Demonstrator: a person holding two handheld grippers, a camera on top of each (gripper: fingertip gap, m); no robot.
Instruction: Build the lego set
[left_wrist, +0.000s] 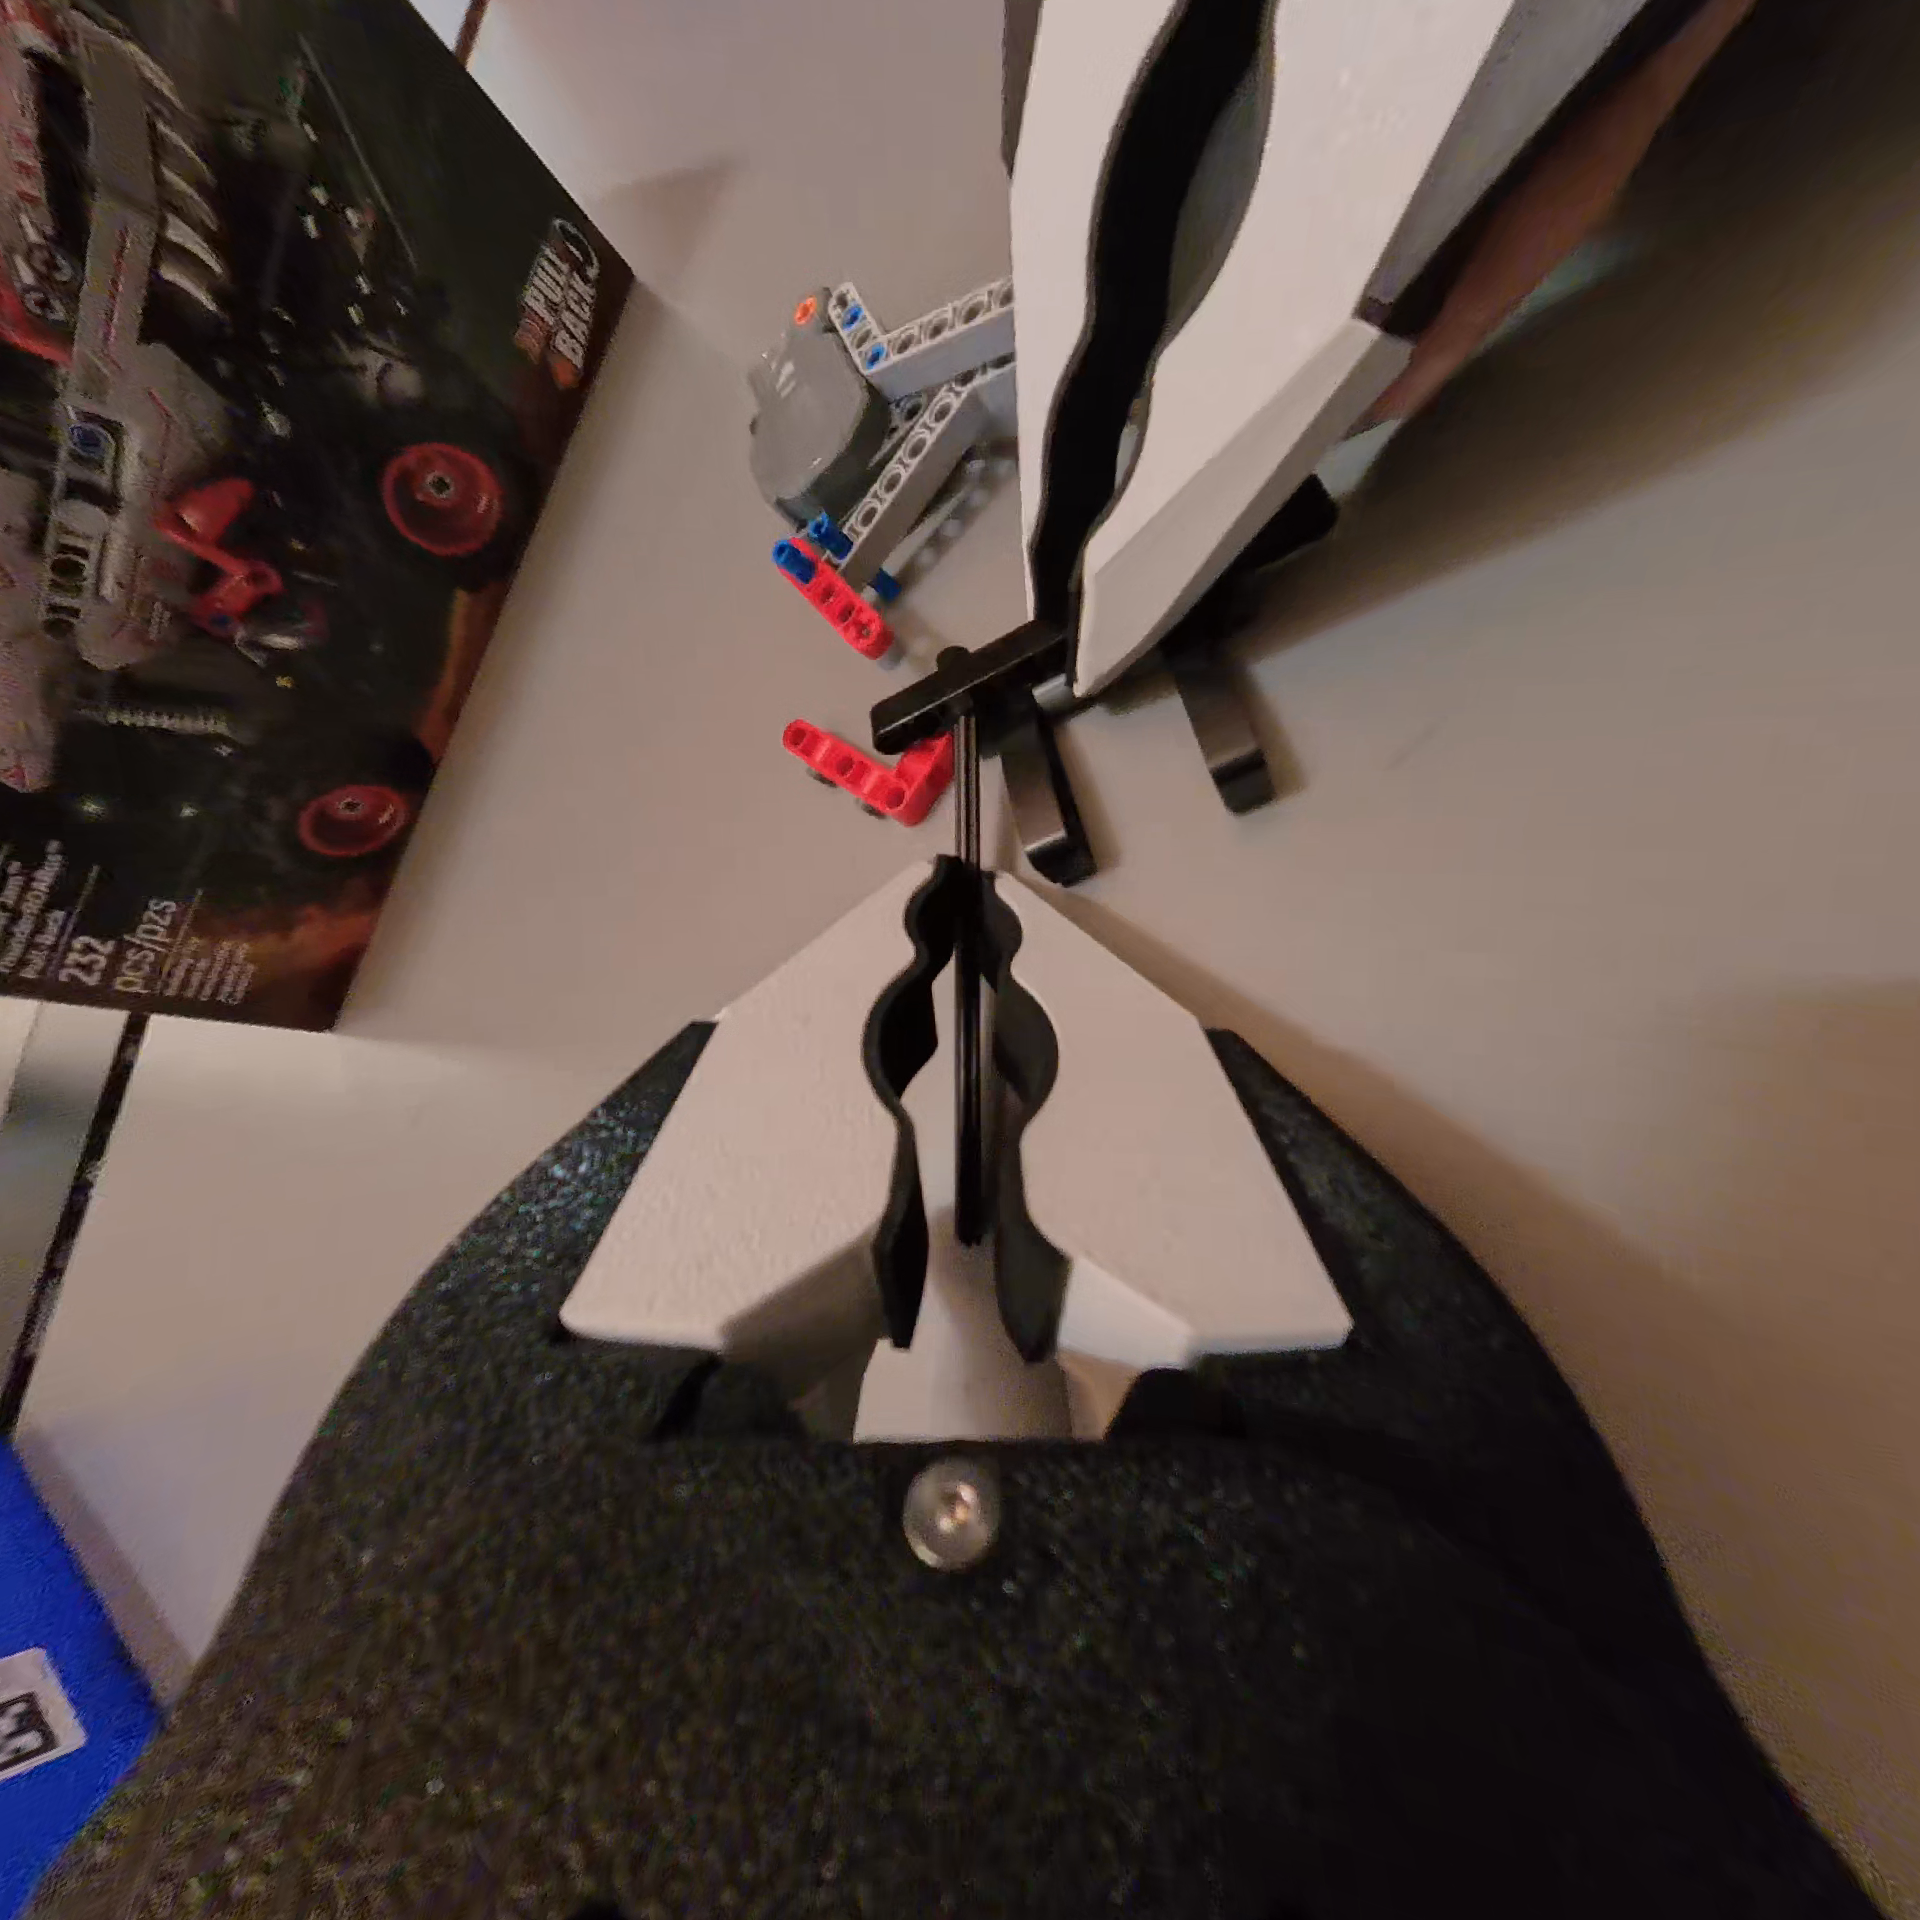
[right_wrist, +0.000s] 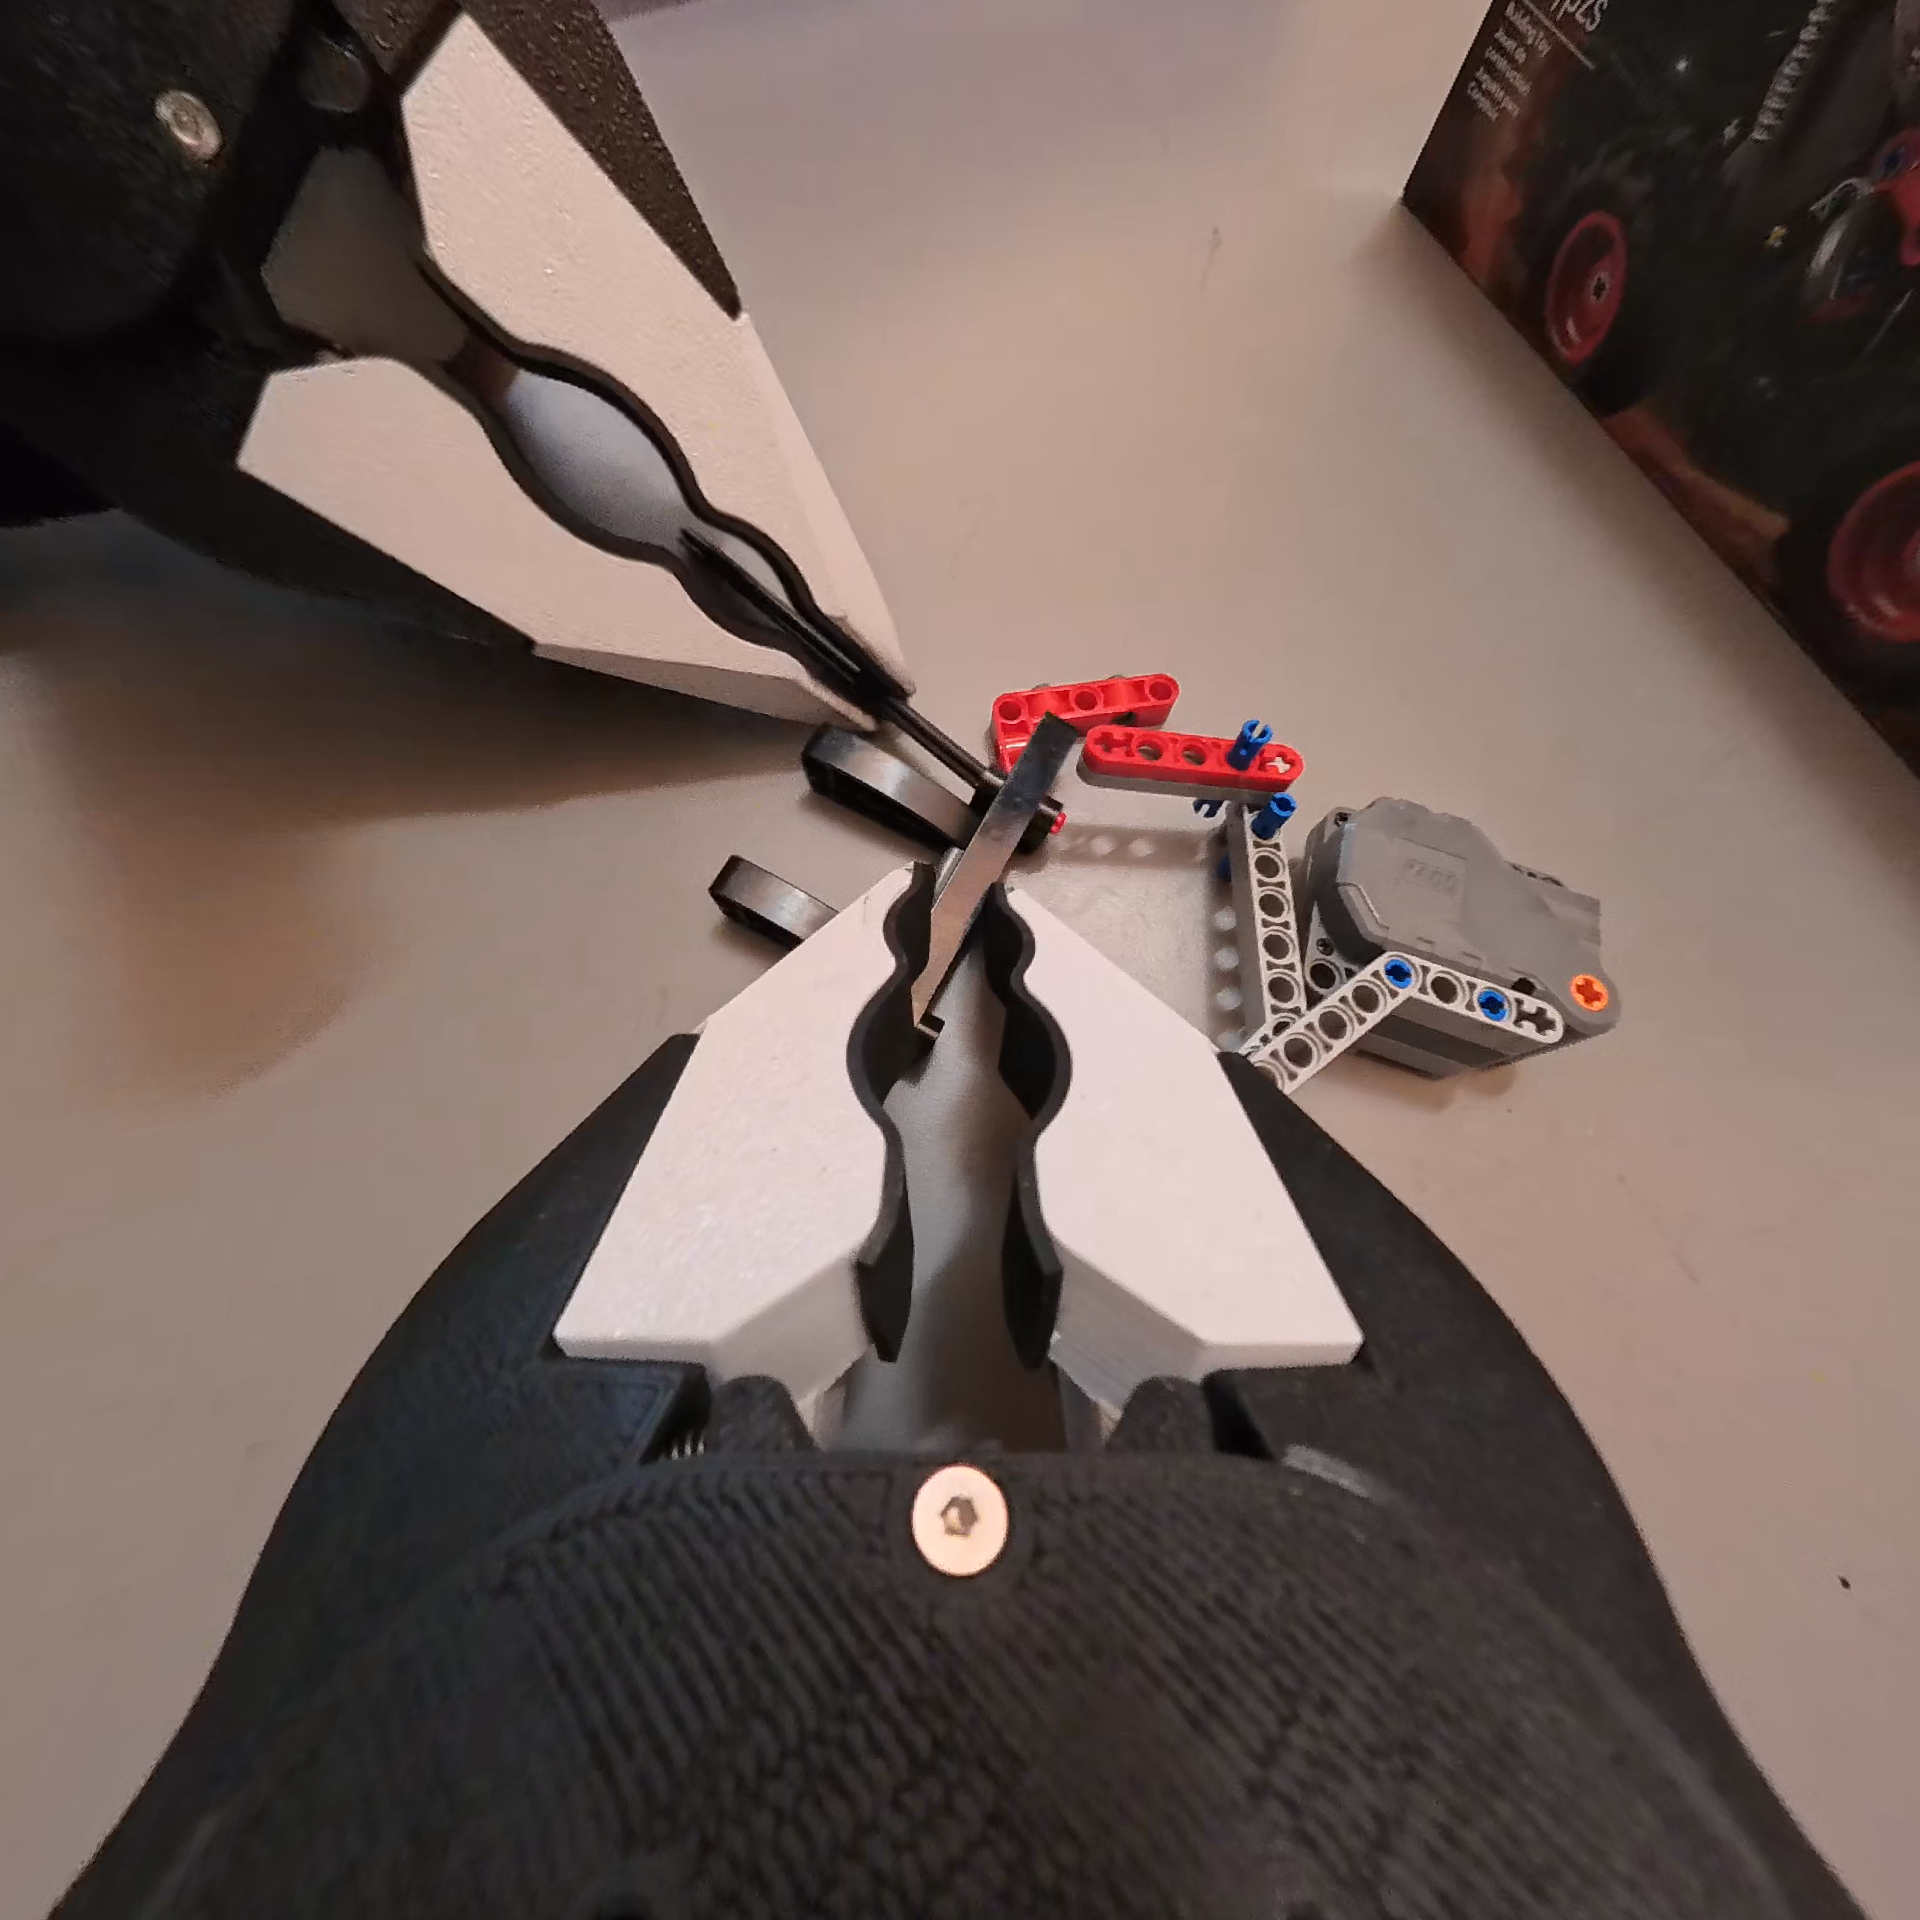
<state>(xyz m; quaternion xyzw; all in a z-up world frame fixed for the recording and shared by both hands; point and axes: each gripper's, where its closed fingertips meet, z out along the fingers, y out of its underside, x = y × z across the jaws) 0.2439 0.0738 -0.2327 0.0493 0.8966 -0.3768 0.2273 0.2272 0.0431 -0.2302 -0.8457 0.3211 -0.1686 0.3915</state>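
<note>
Set box (left_wrist: 239, 499): printed lettering and a numeral on its picture face, at 9 to 10 o'clock, left wrist view.
Blue item (left_wrist: 52, 1642): white tag with black marks, 8 o'clock.
Grey motor block (right_wrist: 1455, 914): small embossed mark, illegible.

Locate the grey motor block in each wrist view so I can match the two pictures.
Left wrist view: grey motor block sits upper centre, left of the right tool's fingers.
Right wrist view: grey motor block sits right of centre, beyond the tool tips.
Shared landmark: the set's box on the table.
</note>
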